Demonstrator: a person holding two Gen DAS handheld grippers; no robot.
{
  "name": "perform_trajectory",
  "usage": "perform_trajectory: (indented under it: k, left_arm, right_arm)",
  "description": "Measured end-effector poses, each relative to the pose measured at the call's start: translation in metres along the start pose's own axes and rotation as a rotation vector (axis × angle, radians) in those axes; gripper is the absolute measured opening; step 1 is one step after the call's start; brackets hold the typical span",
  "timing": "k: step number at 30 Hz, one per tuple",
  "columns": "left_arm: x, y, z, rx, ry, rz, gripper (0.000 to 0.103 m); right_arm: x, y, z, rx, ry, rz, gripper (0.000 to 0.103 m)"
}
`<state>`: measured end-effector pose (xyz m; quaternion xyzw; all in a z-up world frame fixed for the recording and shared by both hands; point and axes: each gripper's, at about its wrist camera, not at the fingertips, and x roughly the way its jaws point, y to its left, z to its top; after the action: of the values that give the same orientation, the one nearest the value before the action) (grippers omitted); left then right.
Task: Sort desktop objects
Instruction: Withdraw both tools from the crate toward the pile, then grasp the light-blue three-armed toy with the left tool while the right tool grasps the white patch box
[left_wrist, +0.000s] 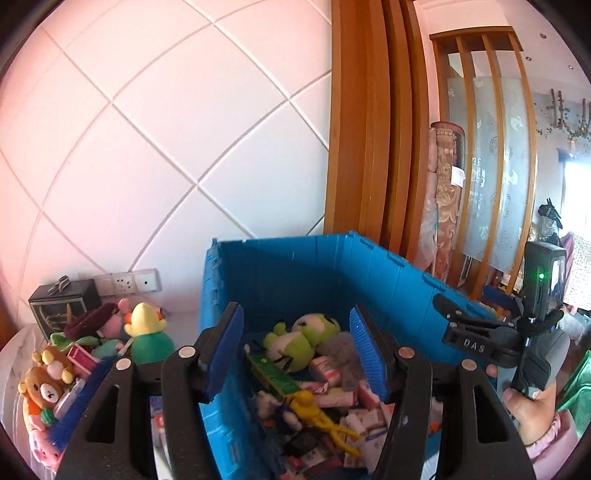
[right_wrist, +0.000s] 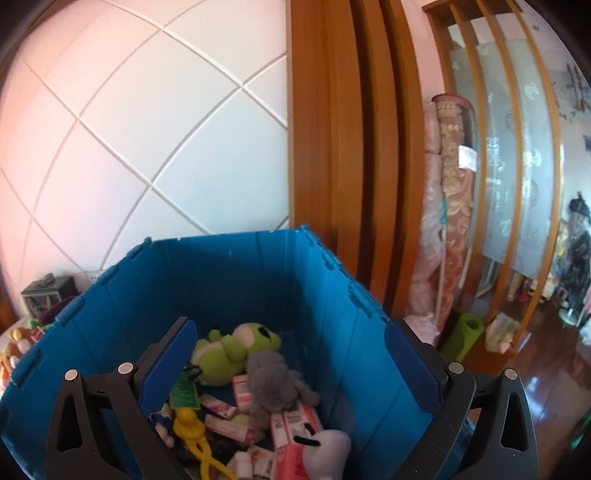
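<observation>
Hovering over the blue crate (right_wrist: 229, 280), the right gripper (right_wrist: 291, 365) has its jaws spread wide and empty, a white plush (right_wrist: 327, 448) lying just below among the cartons. The left gripper (left_wrist: 295, 354) is also parted on nothing. Risk: the plush pile (left_wrist: 74, 354) beside the crate sits crowded, so a careless reach could topple neighbours.

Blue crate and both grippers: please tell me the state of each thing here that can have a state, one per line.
Blue crate: open on top, part-filled with toys and small boxes.
Left gripper: open, nothing between its fingers.
Right gripper: open wide, holding nothing.
Green frog plush: lying on its side in the crate.
Grey plush: lying on the small boxes.
Green light on the right gripper's camera: lit.
</observation>
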<state>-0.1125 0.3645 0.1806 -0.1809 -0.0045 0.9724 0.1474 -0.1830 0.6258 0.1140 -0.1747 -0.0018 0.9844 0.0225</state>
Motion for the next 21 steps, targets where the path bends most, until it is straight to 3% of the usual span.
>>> perform_trajectory:
  k: [3,7,10,13,15,18,21]
  left_arm:
    - [-0.016,0.032,-0.011,-0.023,0.024,0.051,0.059]
    - [-0.039,0.087,-0.034,-0.062,0.045,0.153,0.059]
    - [-0.055,0.133,-0.059,-0.086,0.083,0.251,0.059]
    - [-0.066,0.179,-0.089,-0.134,0.157,0.336,0.059]
    - [-0.071,0.205,-0.11,-0.158,0.208,0.382,0.059]
    - [-0.078,0.24,-0.149,-0.176,0.293,0.435,0.059]
    - [-0.079,0.27,-0.19,-0.199,0.393,0.479,0.059]
  right_arm:
    - [-0.02,0.017,-0.005,-0.006,-0.052,-0.009,0.103]
    - [-0.065,0.046,-0.002,0.017,-0.175,0.129,0.103]
    - [-0.084,0.074,-0.006,0.046,-0.175,0.264,0.103]
    - [-0.091,0.105,-0.014,0.07,-0.132,0.324,0.103]
    - [-0.096,0.128,-0.018,0.099,-0.105,0.41,0.103]
    - [-0.116,0.16,-0.028,0.099,-0.185,0.521,0.103]
    - [-0.139,0.199,-0.039,0.027,-0.279,0.537,0.103]
